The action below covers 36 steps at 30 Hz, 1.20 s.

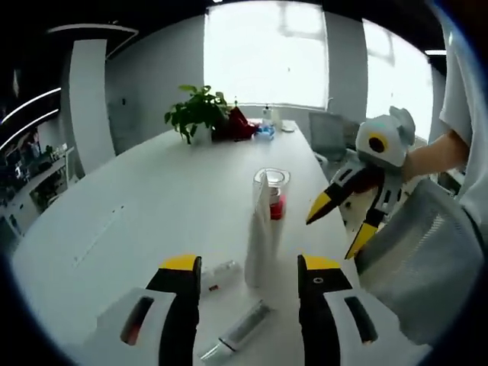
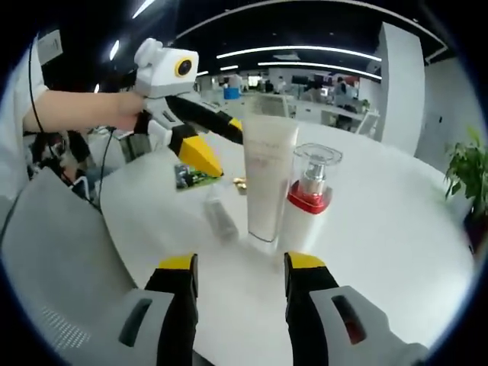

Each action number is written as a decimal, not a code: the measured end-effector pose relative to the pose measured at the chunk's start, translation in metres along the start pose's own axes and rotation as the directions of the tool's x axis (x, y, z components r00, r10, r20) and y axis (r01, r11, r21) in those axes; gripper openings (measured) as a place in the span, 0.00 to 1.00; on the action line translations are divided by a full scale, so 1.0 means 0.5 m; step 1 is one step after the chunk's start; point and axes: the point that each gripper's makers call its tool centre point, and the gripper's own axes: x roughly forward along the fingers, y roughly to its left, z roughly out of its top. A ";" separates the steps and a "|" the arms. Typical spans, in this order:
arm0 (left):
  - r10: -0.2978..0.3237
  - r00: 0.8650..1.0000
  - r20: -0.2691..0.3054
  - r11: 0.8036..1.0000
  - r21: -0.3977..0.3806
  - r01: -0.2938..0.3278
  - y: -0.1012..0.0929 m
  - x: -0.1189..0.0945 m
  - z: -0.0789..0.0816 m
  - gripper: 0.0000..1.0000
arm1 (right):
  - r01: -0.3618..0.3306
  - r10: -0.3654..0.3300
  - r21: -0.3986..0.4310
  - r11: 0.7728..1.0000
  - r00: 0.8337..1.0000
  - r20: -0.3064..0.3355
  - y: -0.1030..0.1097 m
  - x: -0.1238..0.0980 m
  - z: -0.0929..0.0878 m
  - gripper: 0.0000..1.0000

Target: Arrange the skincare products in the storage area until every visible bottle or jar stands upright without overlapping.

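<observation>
A tall white tube (image 1: 259, 229) stands upright on the white table (image 1: 152, 213), just past my left gripper (image 1: 250, 267), which is open and holds nothing. Behind the tube stands a clear-capped bottle with a red collar (image 1: 276, 194). A small white bottle (image 1: 221, 274) and a silvery tube (image 1: 240, 332) lie flat near my jaws. My right gripper (image 1: 339, 225) comes in from the right, open, beside the bottle. In the right gripper view the white tube (image 2: 267, 175) and red-collared bottle (image 2: 309, 194) stand ahead of my open right gripper (image 2: 242, 263); a tube (image 2: 221, 217) lies flat, and my left gripper (image 2: 219, 143) hovers beyond it.
A grey mesh chair (image 1: 427, 267) stands at the table's edge, also the chair (image 2: 53, 252) in the right gripper view. A potted plant (image 1: 197, 113), a red object (image 1: 238, 124) and small items sit at the far end. A green packet (image 2: 194, 177) lies near the tube.
</observation>
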 end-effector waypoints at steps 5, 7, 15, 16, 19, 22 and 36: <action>0.032 0.999 -0.026 0.996 -0.078 -0.034 -0.007 -0.041 -0.031 0.53 | 0.001 -0.001 0.012 1.000 1.000 0.023 0.005 -0.008 0.022 0.48; 0.052 0.998 -0.029 0.994 -0.099 -0.055 -0.012 -0.059 -0.043 0.57 | -0.008 0.007 0.022 1.000 0.999 0.032 0.013 -0.012 0.031 0.51; 0.116 0.993 -0.036 0.976 -0.182 -0.121 -0.014 -0.118 -0.068 0.62 | -0.027 0.025 0.049 0.998 0.999 0.045 0.036 -0.024 0.047 0.60; 0.129 0.991 -0.042 0.972 -0.191 -0.134 -0.014 -0.128 -0.075 0.63 | -0.025 0.022 0.060 0.998 0.998 0.054 0.035 -0.025 0.050 0.61; 0.160 0.986 -0.057 0.961 -0.221 -0.168 -0.013 -0.150 -0.094 0.68 | -0.023 0.018 0.077 0.997 0.997 0.069 0.037 -0.027 0.059 0.63; 0.191 0.980 -0.063 0.948 -0.249 -0.200 -0.011 -0.172 -0.112 0.70 | -0.022 0.016 0.081 0.996 0.998 0.067 0.042 -0.027 0.064 0.65; 0.324 0.943 -0.082 0.869 -0.367 -0.331 -0.034 -0.272 -0.168 0.79 | -0.034 0.014 0.158 0.987 0.992 0.129 0.083 -0.042 0.089 0.72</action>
